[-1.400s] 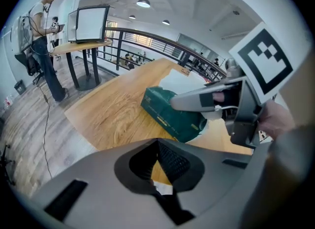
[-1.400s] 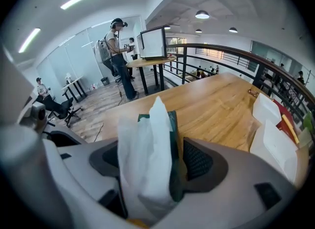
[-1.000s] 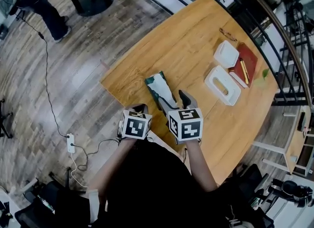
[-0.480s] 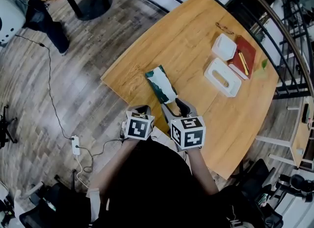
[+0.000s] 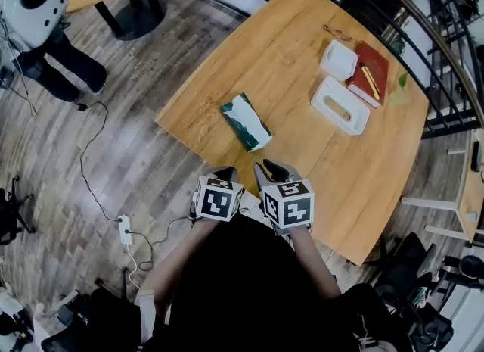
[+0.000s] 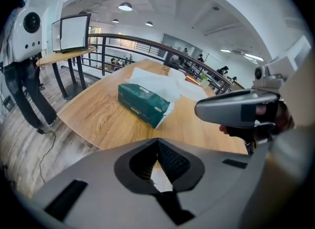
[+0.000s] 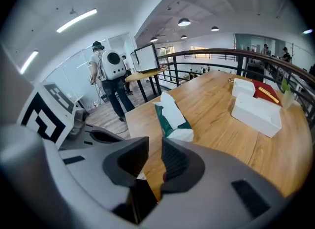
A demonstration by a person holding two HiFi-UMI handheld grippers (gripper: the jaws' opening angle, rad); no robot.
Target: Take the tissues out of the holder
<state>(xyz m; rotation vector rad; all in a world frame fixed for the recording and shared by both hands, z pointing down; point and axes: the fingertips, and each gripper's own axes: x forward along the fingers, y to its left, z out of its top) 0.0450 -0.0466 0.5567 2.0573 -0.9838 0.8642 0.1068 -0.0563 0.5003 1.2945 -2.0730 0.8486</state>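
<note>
The green tissue pack (image 5: 246,121) lies on the wooden table (image 5: 287,63) with white tissue spilling from its end; it also shows in the left gripper view (image 6: 143,105) and the right gripper view (image 7: 172,114). The white holder (image 5: 340,106) (image 7: 256,112) sits further right, apart from the pack. Both grippers hover at the table's near edge, short of the pack. My left gripper (image 5: 224,173) (image 6: 157,142) is shut with nothing in it. My right gripper (image 5: 268,169) (image 7: 155,147) has just been closing; a narrow gap remains and nothing is between its jaws.
A white lid (image 5: 338,60), a red book (image 5: 368,75) with a pen and a pair of glasses (image 5: 335,32) lie at the table's far right. A person (image 5: 34,10) stands on the floor at the upper left. A power strip (image 5: 125,229) and cable lie below.
Both grippers have drawn back from the tissue pack toward the table's near edge. The right jaws have narrowed from wide open. A person has come into view at the upper left.
</note>
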